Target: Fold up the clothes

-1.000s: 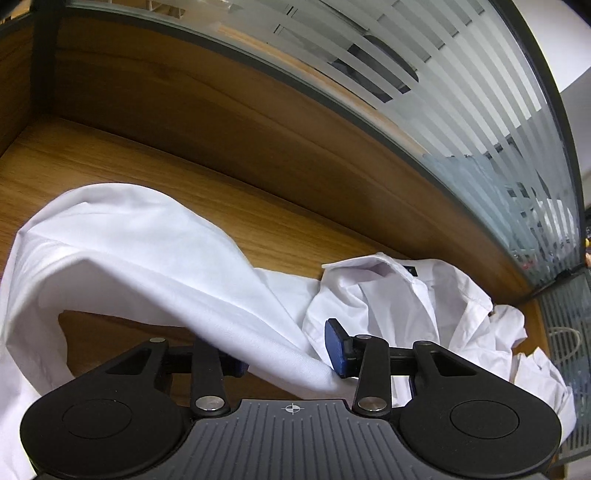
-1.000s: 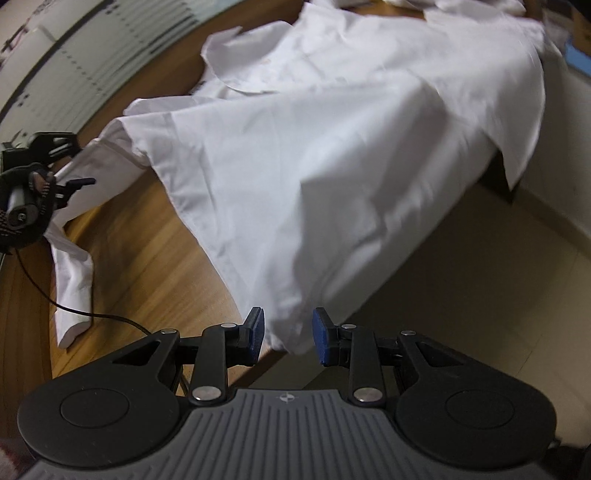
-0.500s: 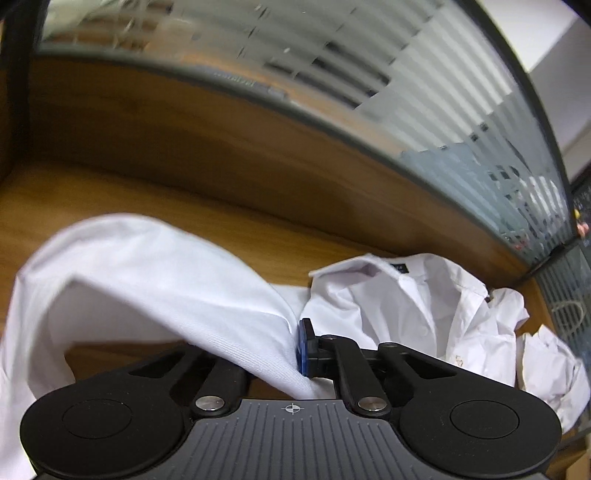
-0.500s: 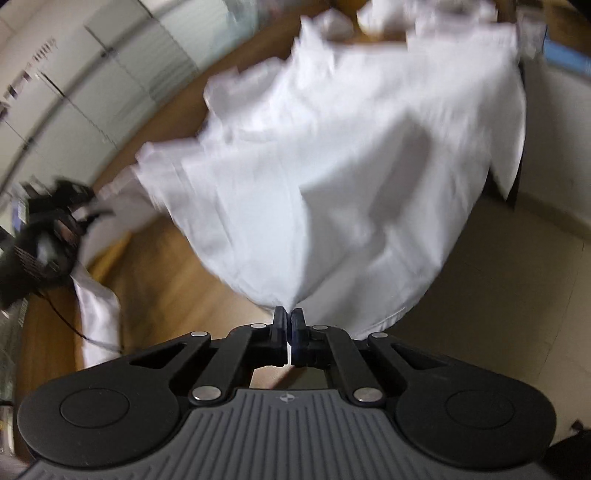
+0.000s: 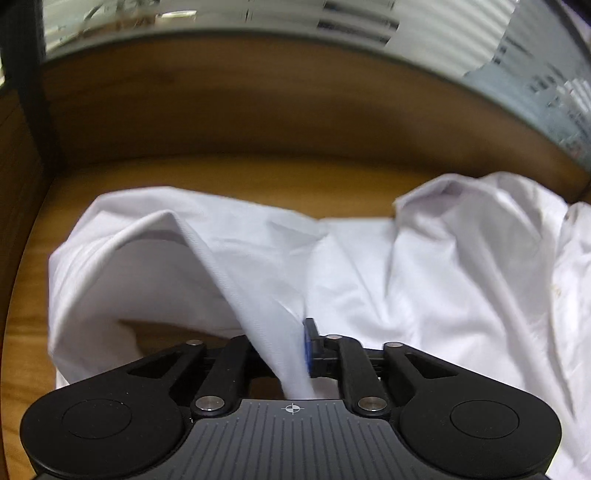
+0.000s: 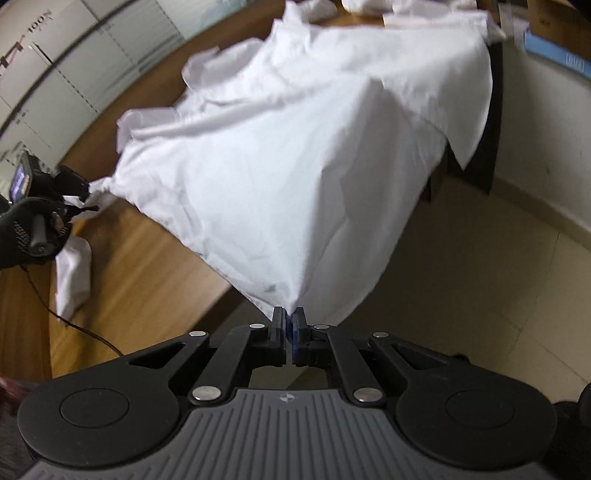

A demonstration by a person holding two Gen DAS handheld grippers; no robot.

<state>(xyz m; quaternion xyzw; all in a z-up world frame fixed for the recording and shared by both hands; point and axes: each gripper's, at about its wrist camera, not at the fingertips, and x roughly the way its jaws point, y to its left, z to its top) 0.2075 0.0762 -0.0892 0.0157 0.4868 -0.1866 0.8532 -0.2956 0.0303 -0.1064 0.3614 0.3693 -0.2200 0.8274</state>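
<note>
A white shirt [image 5: 424, 277] lies spread on the wooden table [image 5: 221, 173]. A fold of its sleeve runs between the jaws of my left gripper [image 5: 284, 350]. The blue pad presses on the fold while the jaws are opening slightly. In the right wrist view the shirt [image 6: 295, 147] hangs over the table's edge. My right gripper [image 6: 288, 325] pinches the corner of its hem, and its jaws are easing open a crack. The left gripper [image 6: 83, 195] shows at the far left in a gloved hand [image 6: 22, 229], on the sleeve end.
A wooden back panel [image 5: 258, 103] and striped glass [image 5: 369, 22] rise behind the table. A black cable [image 6: 85, 328] trails over the table [image 6: 129, 266]. More crumpled white clothes [image 6: 369, 5] lie at the far end. Tiled floor [image 6: 480, 277] lies below to the right.
Both grippers went from open to closed on the shirt. The left one sank and rolled with the sleeve fold. The right one drew the hem corner out past the table edge.
</note>
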